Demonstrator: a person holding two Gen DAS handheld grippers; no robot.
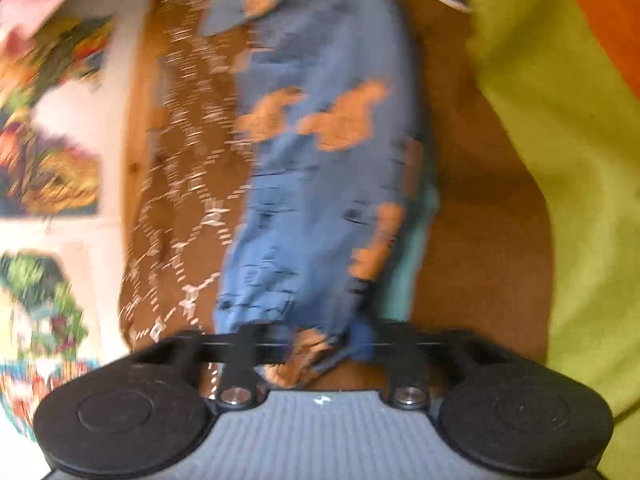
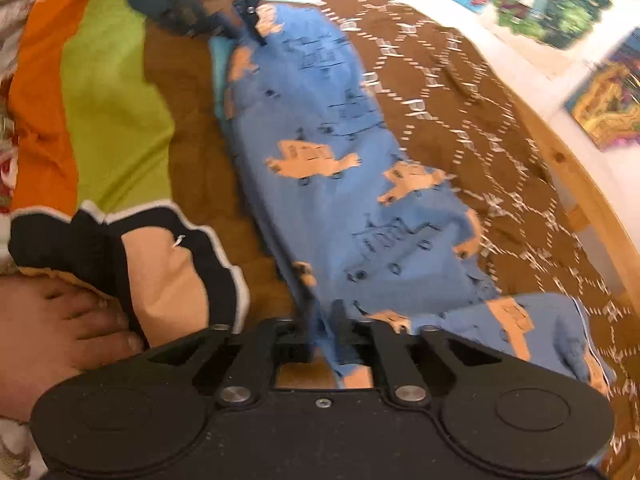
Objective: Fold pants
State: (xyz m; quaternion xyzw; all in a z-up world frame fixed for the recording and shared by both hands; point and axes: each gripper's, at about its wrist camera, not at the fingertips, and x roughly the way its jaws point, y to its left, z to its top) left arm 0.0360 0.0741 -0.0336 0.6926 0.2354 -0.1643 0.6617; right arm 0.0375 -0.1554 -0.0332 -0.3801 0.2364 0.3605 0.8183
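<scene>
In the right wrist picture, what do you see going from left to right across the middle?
Orange cloth → green cloth → blue pants with orange cars → brown patterned blanket → wooden edge → colourful picture.

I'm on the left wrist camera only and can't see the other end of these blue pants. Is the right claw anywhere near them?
Observer: Yes. The right claw is at the opposite end of the pants. A fold of blue fabric fills the narrow gap between its fingers, but I cannot confirm a firm pinch.
Operator: Anything close beside it?
Observer: A bare foot lies just beside it, on the left of the right wrist picture, touching a black-and-peach garment.
Operator: How does my claw look from there?
Observer: The left claw sits at the far end of the pants, right at the fabric's edge.
</scene>
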